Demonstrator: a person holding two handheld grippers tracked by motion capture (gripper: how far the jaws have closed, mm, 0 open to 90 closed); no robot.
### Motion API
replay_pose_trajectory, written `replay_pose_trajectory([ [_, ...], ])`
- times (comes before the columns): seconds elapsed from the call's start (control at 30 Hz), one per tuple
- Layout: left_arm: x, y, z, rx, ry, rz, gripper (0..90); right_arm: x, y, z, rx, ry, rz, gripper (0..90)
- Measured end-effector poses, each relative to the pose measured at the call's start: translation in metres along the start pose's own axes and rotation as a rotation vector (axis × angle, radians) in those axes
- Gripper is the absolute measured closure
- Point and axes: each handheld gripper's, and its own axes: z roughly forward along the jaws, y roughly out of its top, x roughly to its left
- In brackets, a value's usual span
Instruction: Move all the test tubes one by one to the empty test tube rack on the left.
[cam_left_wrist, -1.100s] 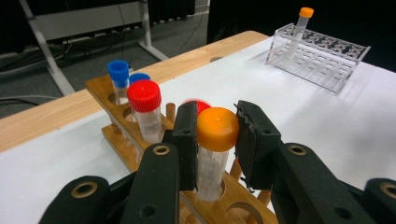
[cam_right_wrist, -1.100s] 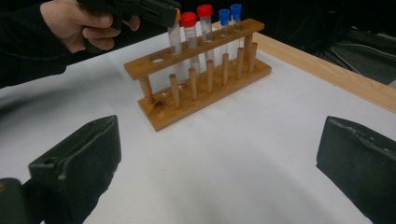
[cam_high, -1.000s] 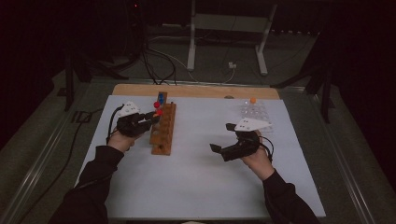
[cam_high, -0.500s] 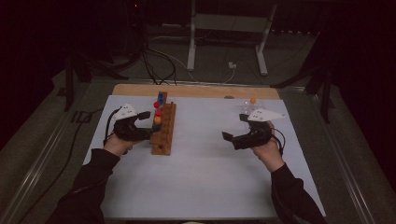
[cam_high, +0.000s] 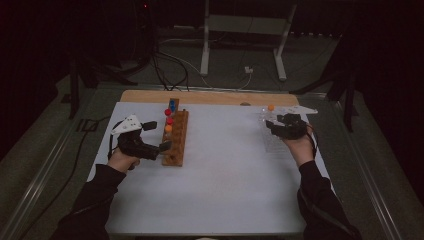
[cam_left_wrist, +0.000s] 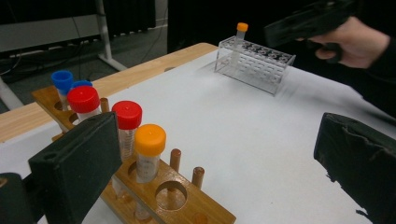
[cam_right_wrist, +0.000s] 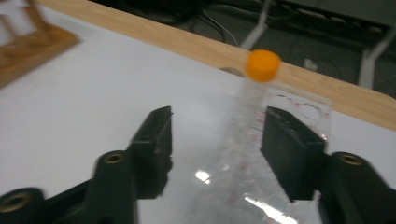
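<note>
Clear rack (cam_right_wrist: 261, 186) blurred, cut off below.

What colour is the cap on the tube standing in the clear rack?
Orange. The tube's cap shows best in the right gripper view, above the clear rack.

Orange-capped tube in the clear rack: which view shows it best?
The left gripper view: the orange-capped tube stands sharp and upright at the far end of the clear rack. The right gripper view shows it closer but motion-blurred; in the high view it is a tiny orange dot.
</note>
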Motion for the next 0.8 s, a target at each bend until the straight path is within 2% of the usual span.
replay_pose_trajectory([
  [0.1, -0.001, 0.0, 0.0, -0.001, -0.001, 0.002, 1.6, -0.007, 0.004, 0.016, 0.027, -0.038, 0.033, 56.6],
  [0.23, -0.001, 0.001, 0.0, -0.006, -0.006, -0.003, 1.6, -0.011, 0.008, 0.036, 0.086, -0.083, 0.05, 65.4],
  [0.33, 0.0, 0.0, 0.0, -0.005, -0.002, 0.0, 1.6, -0.012, 0.01, 0.046, 0.112, -0.085, 0.062, 69.1],
  [0.43, 0.001, -0.001, 0.0, -0.001, -0.005, -0.007, 1.6, -0.013, 0.015, 0.047, 0.102, -0.067, 0.071, 72.0],
  [0.5, 0.001, -0.001, 0.001, 0.003, -0.004, -0.007, 1.6, -0.011, 0.016, 0.05, 0.122, -0.09, 0.054, 74.0],
  [0.6, 0.001, -0.001, 0.001, -0.001, -0.006, -0.009, 1.6, -0.012, 0.017, 0.05, 0.125, -0.086, 0.063, 75.0],
  [0.73, 0.001, 0.0, 0.0, -0.003, -0.002, -0.013, 1.6, -0.014, 0.02, 0.041, 0.075, -0.078, 0.079, 75.2],
  [0.8, 0.001, 0.001, 0.0, -0.002, 0.0, -0.011, 1.6, -0.013, 0.026, 0.032, 0.044, -0.081, 0.059, 75.2],
])
